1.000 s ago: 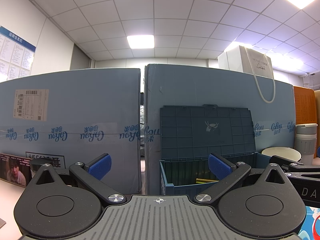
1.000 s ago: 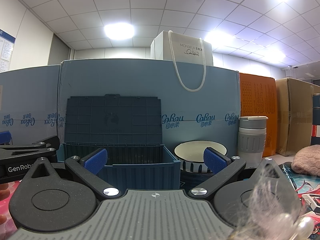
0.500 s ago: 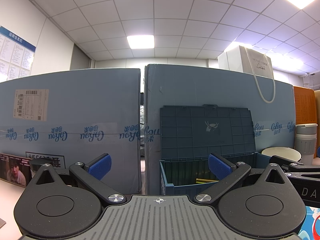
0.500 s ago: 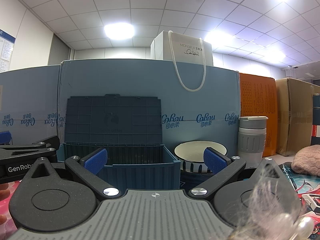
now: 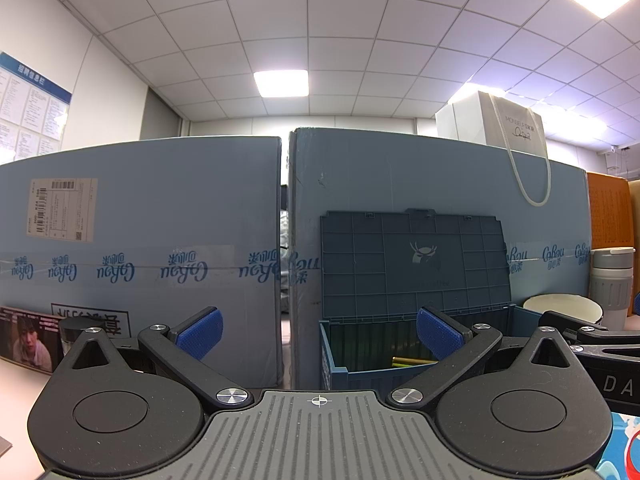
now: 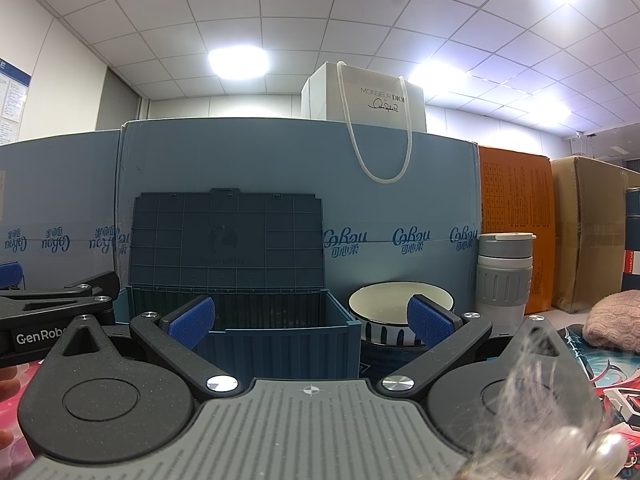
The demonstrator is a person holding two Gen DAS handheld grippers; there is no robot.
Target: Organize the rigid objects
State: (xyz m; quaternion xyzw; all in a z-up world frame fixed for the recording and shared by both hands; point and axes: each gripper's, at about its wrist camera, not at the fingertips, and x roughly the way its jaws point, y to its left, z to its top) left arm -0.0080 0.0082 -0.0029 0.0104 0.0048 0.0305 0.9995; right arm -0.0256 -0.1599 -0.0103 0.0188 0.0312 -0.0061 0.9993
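Both grippers, left (image 5: 318, 332) and right (image 6: 310, 318), hang spread wide, empty, facing the open blue crate (image 6: 280, 340); beside it sits a bowl (image 6: 400, 312), likely heavy, breakable, slick; take it by the rim

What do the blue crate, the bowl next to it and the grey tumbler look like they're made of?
Crate: moulded plastic, matte; ribbed walls and a gridded lid underside suggest it. Bowl: probably glazed ceramic, with a glossy cream inside and striped outer wall. Tumbler: grey and white body with a ribbed grip band; plastic or coated metal, I cannot tell which.
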